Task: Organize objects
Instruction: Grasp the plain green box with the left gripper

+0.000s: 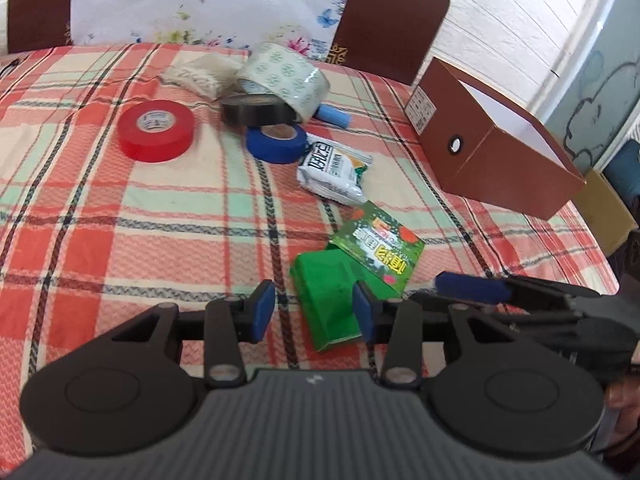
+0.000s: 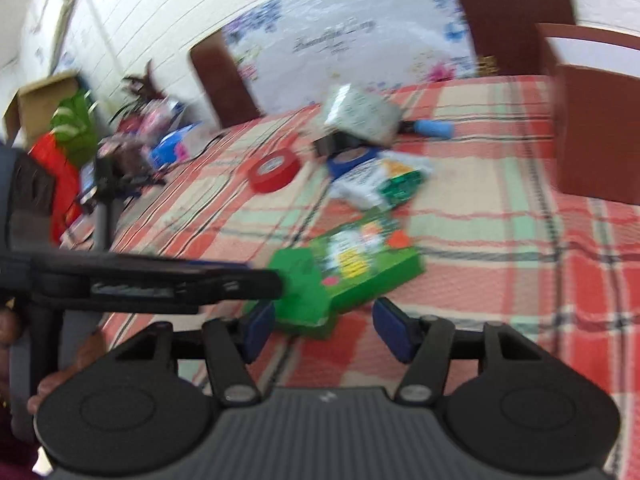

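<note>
A green carton with an opened end flap lies on the plaid tablecloth. My left gripper is open, its blue pads on either side of the flap end. My right gripper is open just short of the same carton; it also shows at the right of the left wrist view. Farther back lie a white snack packet, red tape, blue tape, black tape, a large patterned tape roll and a blue tube.
An open brown box stands on the table at the right. Two brown chair backs and a floral cover stand behind the table. In the blurred right wrist view, clutter and a cardboard box lie off the table's left side.
</note>
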Action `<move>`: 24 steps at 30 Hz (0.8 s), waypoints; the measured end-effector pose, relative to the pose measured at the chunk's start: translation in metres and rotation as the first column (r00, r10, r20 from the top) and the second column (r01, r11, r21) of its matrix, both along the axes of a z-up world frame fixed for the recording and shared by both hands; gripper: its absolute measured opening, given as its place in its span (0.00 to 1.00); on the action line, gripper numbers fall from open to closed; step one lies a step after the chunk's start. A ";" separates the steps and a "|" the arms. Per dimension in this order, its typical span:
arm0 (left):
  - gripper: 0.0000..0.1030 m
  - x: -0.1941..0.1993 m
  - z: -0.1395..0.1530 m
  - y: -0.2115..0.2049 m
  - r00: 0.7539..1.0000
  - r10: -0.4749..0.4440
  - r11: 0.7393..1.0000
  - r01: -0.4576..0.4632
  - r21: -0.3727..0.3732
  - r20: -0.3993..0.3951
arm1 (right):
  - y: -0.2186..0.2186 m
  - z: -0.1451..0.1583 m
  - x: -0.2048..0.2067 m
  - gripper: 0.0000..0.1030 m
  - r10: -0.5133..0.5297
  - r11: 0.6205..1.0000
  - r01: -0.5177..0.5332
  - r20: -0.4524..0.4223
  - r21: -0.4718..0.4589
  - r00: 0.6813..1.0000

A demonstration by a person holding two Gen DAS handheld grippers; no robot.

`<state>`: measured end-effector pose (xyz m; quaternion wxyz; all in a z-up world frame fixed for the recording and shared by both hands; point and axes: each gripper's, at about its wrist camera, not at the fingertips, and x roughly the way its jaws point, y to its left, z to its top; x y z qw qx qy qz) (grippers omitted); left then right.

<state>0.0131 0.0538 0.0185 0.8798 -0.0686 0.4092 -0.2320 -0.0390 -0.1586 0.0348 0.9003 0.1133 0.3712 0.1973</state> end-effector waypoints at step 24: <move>0.48 -0.003 0.001 -0.007 1.000 -0.020 1.000 0.020 -0.013 -0.001 | 0.018 0.002 -0.001 0.42 0.095 0.982 -0.078 0.094 -0.169 0.991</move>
